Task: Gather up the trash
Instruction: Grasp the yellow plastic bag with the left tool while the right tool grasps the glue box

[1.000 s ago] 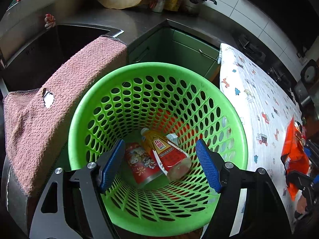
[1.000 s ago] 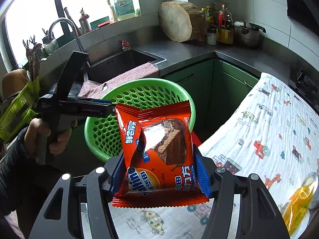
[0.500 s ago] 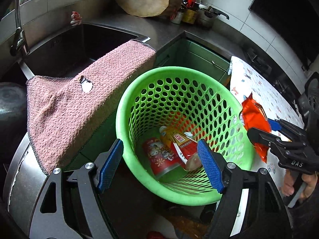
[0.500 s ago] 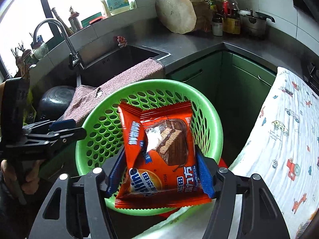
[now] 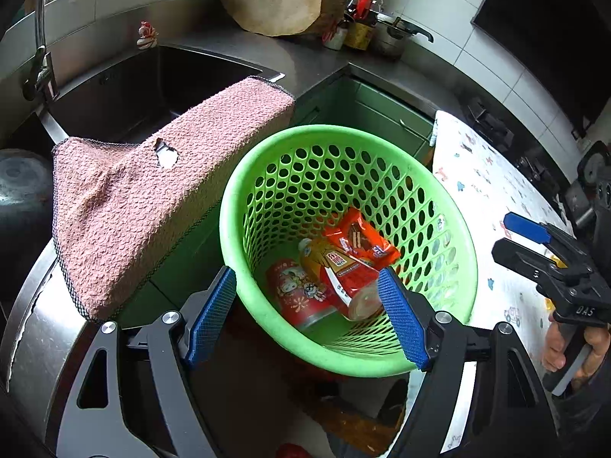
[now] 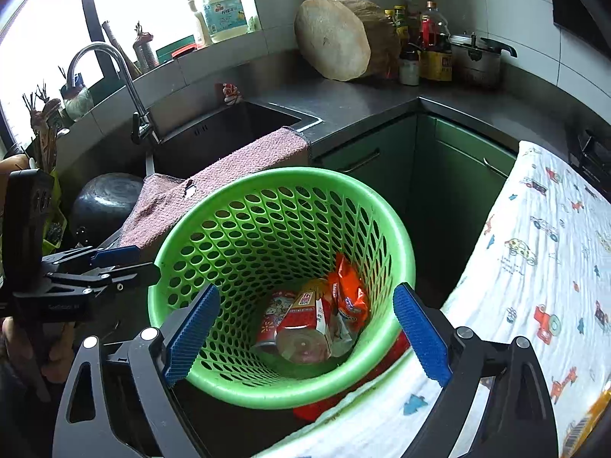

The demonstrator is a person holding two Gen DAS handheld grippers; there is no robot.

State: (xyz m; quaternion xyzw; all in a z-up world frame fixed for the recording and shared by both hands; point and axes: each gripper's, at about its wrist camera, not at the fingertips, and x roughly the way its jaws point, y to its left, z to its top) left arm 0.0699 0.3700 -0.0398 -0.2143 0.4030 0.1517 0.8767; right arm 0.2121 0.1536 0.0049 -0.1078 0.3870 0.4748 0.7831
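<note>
Right claw (image 6: pixel 301 337) above the perforated green plastic basket (image 6: pixel 397 236), jaws opening, nothing between them. Orange snack wrapper (image 6: pixel 349 297) already at the bottom, straight below, upright against the wall. Left claw (image 5: pixel 307 315) spread, empty, nearer the rim.

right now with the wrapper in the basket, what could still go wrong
The green basket looks tilted, so a bump from the opening, empty right tongs might tip it. The orange wrapper leans against the wall on the other trash and may shift. The pink towel hangs beside the rim and could snag the left tongs.
</note>
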